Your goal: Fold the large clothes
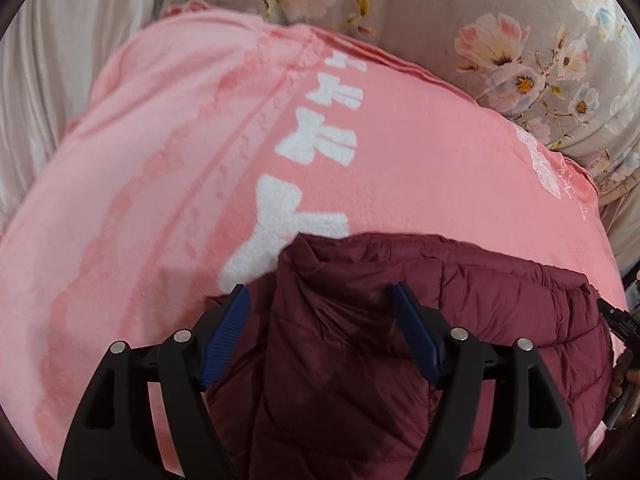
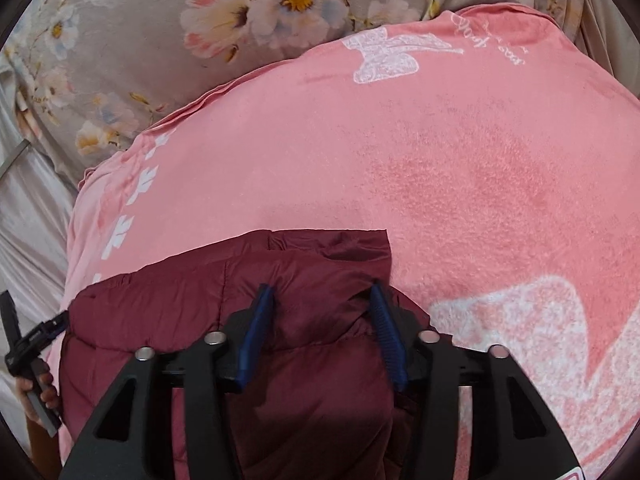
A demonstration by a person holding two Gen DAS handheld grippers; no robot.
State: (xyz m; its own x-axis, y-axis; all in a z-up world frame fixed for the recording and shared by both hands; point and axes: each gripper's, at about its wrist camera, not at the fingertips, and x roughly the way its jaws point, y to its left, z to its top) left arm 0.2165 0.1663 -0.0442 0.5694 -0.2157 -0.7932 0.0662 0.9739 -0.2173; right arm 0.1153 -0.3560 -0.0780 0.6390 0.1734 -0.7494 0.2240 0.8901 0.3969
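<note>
- The left gripper (image 1: 320,300) is released: its blue pads (image 1: 226,332) stand wide apart over the maroon quilted jacket (image 1: 352,340), with a raised fold of the jacket between them and neither pad pressing on it.
- The right gripper (image 2: 322,308) also has its jaws parted, the blue pads (image 2: 256,340) standing to either side of a hump of the jacket (image 2: 304,320); whether they pinch the cloth cannot be told from this view.
- The jacket lies bunched directly beneath both claws, its far edge just ahead of the fingertips.
- Under the jacket and stretching ahead of both claws is a pink blanket (image 1: 420,168) with white printed shapes.
- Beyond the blanket, farther ahead, lies a grey floral sheet (image 2: 132,40).
- In the right wrist view, to the left of the claw, a hand (image 2: 40,392) holds the handle of the other gripper, beside the jacket's edge.
</note>
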